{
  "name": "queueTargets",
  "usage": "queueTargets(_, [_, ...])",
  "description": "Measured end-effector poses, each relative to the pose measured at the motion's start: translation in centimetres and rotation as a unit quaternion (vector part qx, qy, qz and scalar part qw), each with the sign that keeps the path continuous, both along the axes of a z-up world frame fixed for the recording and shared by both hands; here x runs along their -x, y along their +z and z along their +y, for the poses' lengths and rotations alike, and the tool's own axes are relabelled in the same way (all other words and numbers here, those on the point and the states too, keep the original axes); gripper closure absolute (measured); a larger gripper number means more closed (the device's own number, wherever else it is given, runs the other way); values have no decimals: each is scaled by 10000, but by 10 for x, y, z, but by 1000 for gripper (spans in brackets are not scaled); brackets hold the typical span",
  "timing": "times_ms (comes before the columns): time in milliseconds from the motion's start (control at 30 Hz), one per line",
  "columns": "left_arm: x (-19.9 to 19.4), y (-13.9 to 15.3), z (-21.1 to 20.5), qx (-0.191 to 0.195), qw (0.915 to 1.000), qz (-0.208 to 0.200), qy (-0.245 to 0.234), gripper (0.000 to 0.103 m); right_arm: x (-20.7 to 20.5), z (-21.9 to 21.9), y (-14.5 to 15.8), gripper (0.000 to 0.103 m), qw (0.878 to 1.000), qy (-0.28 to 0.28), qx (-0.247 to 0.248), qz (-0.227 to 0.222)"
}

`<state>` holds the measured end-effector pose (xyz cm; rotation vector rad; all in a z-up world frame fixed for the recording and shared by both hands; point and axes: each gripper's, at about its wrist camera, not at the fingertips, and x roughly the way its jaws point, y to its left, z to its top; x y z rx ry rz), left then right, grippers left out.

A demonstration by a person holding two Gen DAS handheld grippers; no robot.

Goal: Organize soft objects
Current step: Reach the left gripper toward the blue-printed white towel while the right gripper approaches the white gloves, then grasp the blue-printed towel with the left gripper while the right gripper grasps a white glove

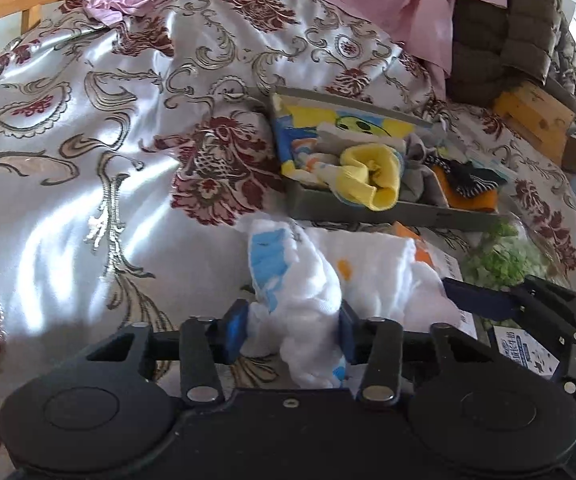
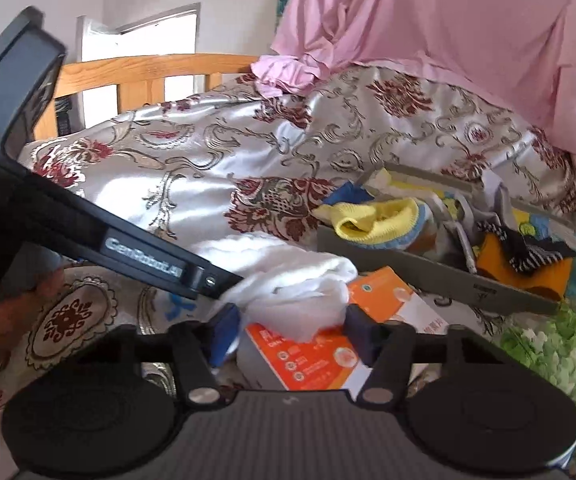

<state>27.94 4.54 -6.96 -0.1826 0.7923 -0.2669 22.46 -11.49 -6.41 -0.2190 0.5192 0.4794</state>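
Observation:
A white cloth with blue and orange prints (image 1: 327, 276) lies bunched on the bed in front of a grey tray (image 1: 367, 212). My left gripper (image 1: 292, 330) is shut on one end of the white cloth. My right gripper (image 2: 293, 332) is shut on the other end of the white cloth (image 2: 299, 280), above an orange and white box (image 2: 327, 344). The grey tray (image 2: 427, 276) holds a rolled yellow sock (image 1: 371, 176), a yellow sock (image 2: 371, 216), an orange cloth (image 2: 523, 268) and other small soft items.
The bed has a shiny floral cover (image 1: 88, 140) and a wooden headboard (image 2: 136, 76). A pink sheet (image 2: 427, 32) hangs behind. A green-and-white bag (image 2: 547, 356) lies at the right. The left gripper's body (image 2: 88, 232) crosses the right wrist view.

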Motion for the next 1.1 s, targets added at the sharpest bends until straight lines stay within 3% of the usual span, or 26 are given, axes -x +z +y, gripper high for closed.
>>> queueTargets(267, [1, 5, 5, 289, 9994, -6, 215, 63, 3, 4, 5, 77, 9999, 117, -111, 2])
queueTargets(300, [2, 5, 4, 282, 9993, -16, 248, 63, 4, 4, 5, 85, 9999, 124, -118, 0])
queueTargets(400, [4, 9, 4, 286, 9990, -75, 344, 65, 5, 3, 8, 92, 9998, 77, -195, 17])
queueTargets(933, [36, 38, 8, 863, 9951, -211, 444, 66, 45, -12, 31, 95, 9991, -234, -145, -323])
queueTargets(1100, [52, 47, 4, 718, 9959, -343, 421, 67, 62, -27, 40, 99, 9981, -525, -124, -301])
